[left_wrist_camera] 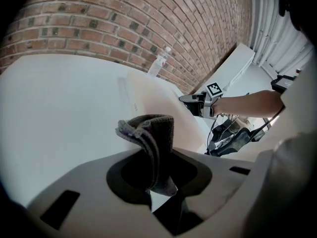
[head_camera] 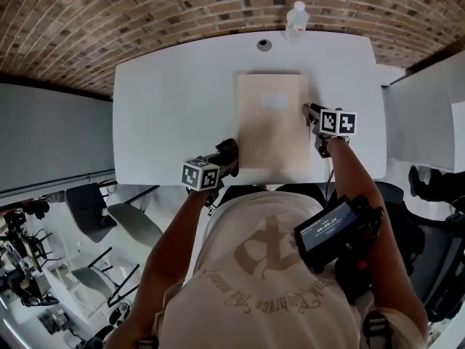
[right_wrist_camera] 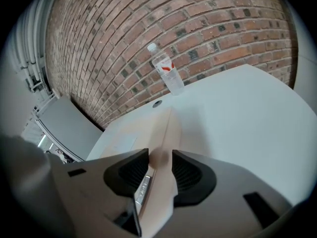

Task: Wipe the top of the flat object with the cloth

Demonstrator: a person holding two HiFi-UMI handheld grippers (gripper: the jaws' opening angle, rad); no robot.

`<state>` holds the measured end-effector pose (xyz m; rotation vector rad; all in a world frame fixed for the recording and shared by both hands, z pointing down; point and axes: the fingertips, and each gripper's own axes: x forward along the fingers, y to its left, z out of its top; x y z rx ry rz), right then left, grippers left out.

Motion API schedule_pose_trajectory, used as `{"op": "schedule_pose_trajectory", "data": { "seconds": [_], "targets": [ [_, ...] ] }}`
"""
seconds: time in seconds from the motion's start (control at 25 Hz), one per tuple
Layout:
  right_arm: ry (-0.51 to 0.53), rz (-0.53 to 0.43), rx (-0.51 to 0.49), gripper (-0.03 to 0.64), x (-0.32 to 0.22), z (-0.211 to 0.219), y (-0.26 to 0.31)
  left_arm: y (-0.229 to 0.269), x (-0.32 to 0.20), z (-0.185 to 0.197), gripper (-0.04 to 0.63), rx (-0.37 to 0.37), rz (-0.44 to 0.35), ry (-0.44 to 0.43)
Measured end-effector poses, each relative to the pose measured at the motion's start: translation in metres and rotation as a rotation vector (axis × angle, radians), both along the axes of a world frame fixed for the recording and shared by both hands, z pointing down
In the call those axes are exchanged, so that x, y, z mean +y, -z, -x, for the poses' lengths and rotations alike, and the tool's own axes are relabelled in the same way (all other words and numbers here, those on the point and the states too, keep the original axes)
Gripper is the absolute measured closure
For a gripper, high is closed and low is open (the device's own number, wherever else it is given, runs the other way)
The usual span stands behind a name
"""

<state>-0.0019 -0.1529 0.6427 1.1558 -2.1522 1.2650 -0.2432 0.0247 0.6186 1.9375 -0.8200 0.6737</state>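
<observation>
Flat beige box (head_camera: pixel 270 118), grey cloth (left_wrist_camera: pixel 151 138)

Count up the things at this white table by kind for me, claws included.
Claws: 2 (left claw, right claw)
Flat beige object: 1
Grey cloth: 1
Water bottle: 1
Total: 5

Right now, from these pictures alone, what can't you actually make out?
- Print on the bottle: blurred in the right gripper view, too small in the head view.
- Pale patch on the flat object: too faint to read in the head view.
- Cloth: its lower end is hidden inside the left gripper.
- Flat object's clamped edge: covered by the right gripper.
</observation>
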Motion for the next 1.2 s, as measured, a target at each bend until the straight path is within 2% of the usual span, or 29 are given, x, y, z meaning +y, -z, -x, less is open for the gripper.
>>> {"op": "schedule_pose_trajectory", "data": {
  "seconds": [0.2,0.4,0.52,0.6,0.72,0.8,0.96,1.2],
  "targets": [
    [-0.022,-0.037,-0.026,0.456,-0.001,0.001,0.000,-0.002,0.025,0.000,0.494,-0.058,0.010,0.054],
    [0.052,-0.090,0.050,0.457,-0.001,-0.003,0.002,-0.002,0.053,-0.007,0.492,-0.070,0.023,0.150],
    [0.094,-0.101,0.063,0.460,-0.001,0.001,0.003,-0.001,0.071,-0.008,0.492,-0.064,0.036,0.203],
    [0.111,-0.102,0.074,0.460,-0.002,-0.001,0.005,-0.002,0.079,-0.011,0.492,-0.051,0.044,0.264],
    [0.133,-0.161,0.120,0.460,-0.004,-0.001,0.015,-0.003,0.083,-0.009,0.492,-0.023,0.084,0.416],
    [0.134,-0.180,0.103,0.459,0.000,0.004,0.022,-0.007,0.085,-0.006,0.492,-0.029,0.122,0.500],
    [0.152,-0.130,0.052,0.439,0.020,0.011,0.023,-0.015,0.086,-0.017,0.492,-0.042,0.167,0.533],
    [0.244,-0.056,0.058,0.436,0.050,0.005,0.013,-0.023,0.075,-0.028,0.491,-0.061,0.217,0.617]
  ]
}}
